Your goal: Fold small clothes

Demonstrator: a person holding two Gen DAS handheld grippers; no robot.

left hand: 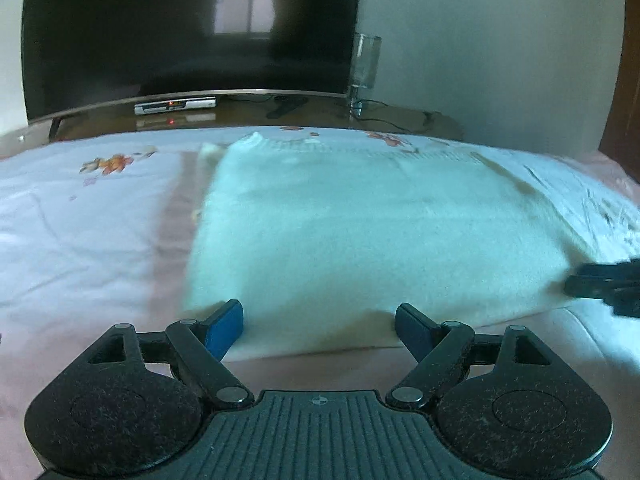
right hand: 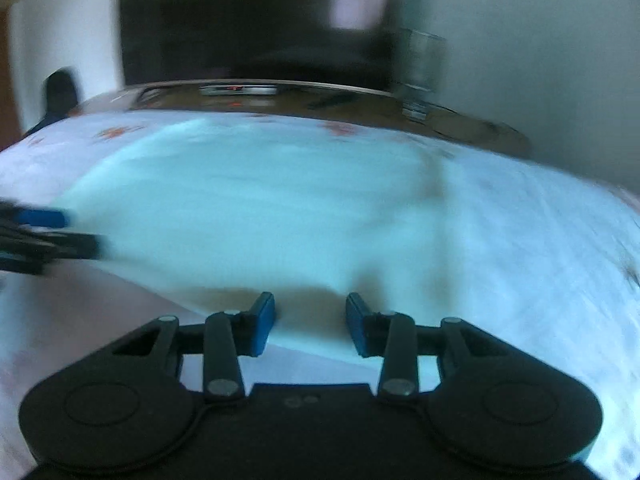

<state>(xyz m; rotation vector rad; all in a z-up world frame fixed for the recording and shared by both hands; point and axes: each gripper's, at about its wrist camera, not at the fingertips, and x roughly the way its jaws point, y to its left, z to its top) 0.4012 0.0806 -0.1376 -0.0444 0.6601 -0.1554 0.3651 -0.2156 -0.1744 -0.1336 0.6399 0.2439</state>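
A pale, mint-white garment (left hand: 372, 236) of soft, fuzzy knit lies spread flat on the bed, roughly rectangular, with a ribbed band along its far edge. Under it is a smooth cotton bedsheet (left hand: 80, 232) printed with small orange flowers, a pink strip running down beside the cloth's left edge. Beyond the bed stands a glossy dark television (left hand: 188, 28) on a polished brown stand, with a clear drinking glass (left hand: 365, 68) at its right and a slim silver set-top box (left hand: 176, 106) below the screen. The left gripper (left hand: 320, 326) is spread wide — its blue-padded fingers (left hand: 226, 326) straddle the near hem of the garment, close to it but clamping nothing. The right gripper (right hand: 310, 322) is parted too, less widely, its pads poised over the near edge at the cloth's right side, gripping nothing; the right wrist view is smeared with blur, so whether the tips touch the fabric cannot be told.
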